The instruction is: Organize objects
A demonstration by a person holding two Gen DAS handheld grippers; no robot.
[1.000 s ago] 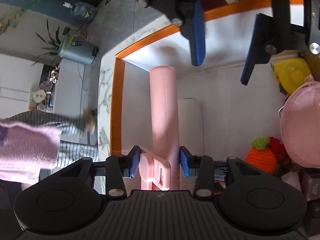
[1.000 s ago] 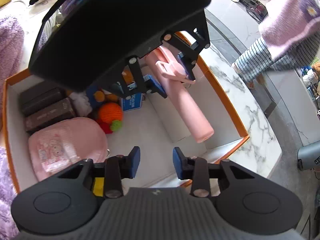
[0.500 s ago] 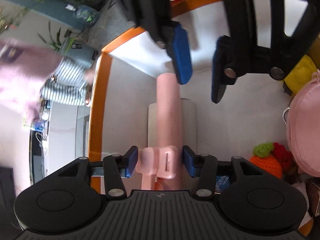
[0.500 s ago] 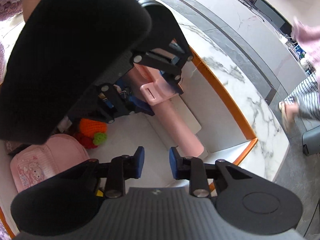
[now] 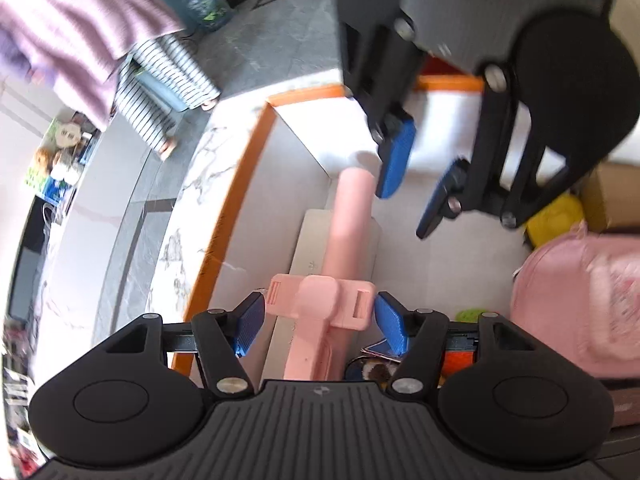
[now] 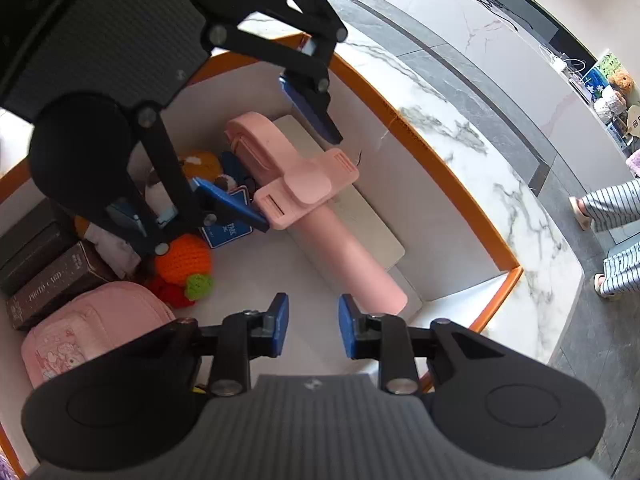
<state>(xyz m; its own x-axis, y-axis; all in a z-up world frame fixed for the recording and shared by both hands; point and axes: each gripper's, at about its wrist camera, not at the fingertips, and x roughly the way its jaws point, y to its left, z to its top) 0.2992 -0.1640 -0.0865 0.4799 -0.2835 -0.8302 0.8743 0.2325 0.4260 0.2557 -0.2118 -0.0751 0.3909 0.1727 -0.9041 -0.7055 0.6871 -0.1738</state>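
Note:
A long pink handheld gadget with a clip bracket (image 5: 320, 300) lies in the orange-rimmed white box (image 5: 236, 208), on a flat white slab (image 5: 312, 240). It also shows in the right wrist view (image 6: 316, 224). My left gripper (image 5: 320, 324) is open, its blue pads on either side of the bracket with small gaps; in the right wrist view (image 6: 296, 164) the pads stand apart from it. My right gripper (image 6: 308, 330) is open and empty, above the gadget's far end, and shows in the left wrist view (image 5: 416, 184).
In the box: a pink pouch (image 6: 84, 328), an orange knitted toy (image 6: 184, 260), dark card boxes (image 6: 44, 276), a blue card (image 6: 226, 232), a yellow item (image 5: 556, 216). The box stands on a marble counter (image 6: 460, 152). A person in striped trousers (image 6: 612, 208) stands beyond.
My left gripper has opened wider and let go of the pink gadget, which now lies on the slab. The right gripper has drawn back a little. The person has walked past.

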